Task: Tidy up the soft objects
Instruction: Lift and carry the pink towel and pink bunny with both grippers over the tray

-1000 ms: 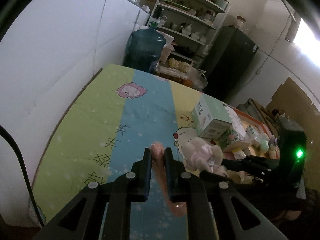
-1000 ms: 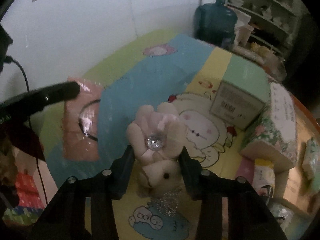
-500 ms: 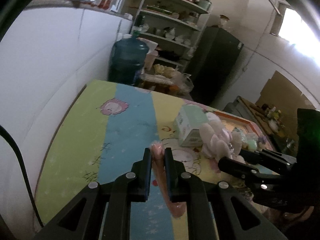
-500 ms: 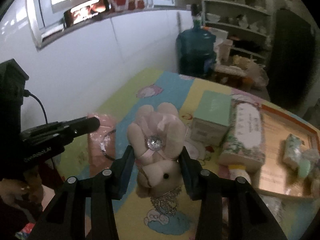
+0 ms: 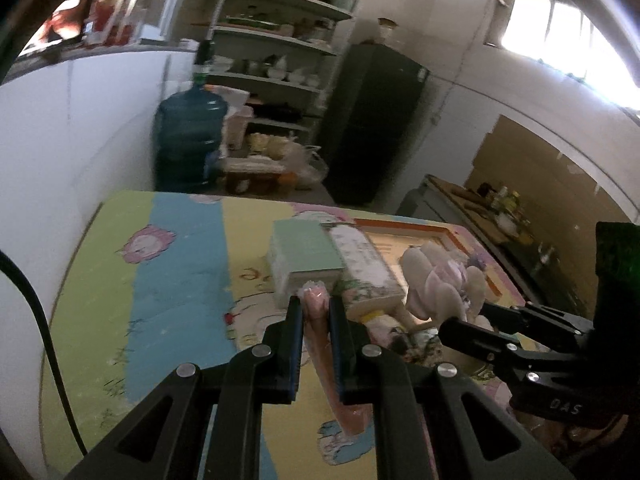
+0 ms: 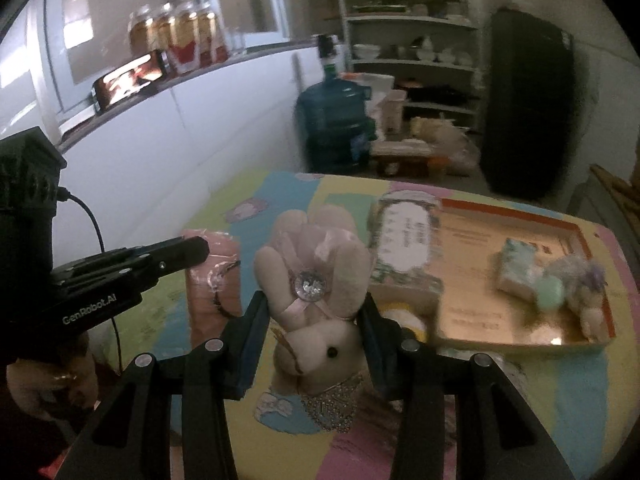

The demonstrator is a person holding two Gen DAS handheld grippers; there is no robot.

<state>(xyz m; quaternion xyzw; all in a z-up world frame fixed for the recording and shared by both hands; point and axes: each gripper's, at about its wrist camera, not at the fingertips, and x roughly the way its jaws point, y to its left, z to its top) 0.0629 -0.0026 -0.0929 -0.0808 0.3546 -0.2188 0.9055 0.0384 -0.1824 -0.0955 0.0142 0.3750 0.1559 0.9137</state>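
Pink packet [image 5: 320, 320] is clamped edge-on in the left tool [image 5: 315, 312], above the desk [image 5: 176, 288]. Plush rabbit [image 6: 316, 312] is gripped between the half-spread fingers of the right tool [image 6: 314, 320], left of the tray [image 6: 576, 236].

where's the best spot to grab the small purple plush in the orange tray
Grip the purple plush across its soft body from above. It lies low against the orange tray's right wall, beside a mint round piece, so a side approach is blocked.
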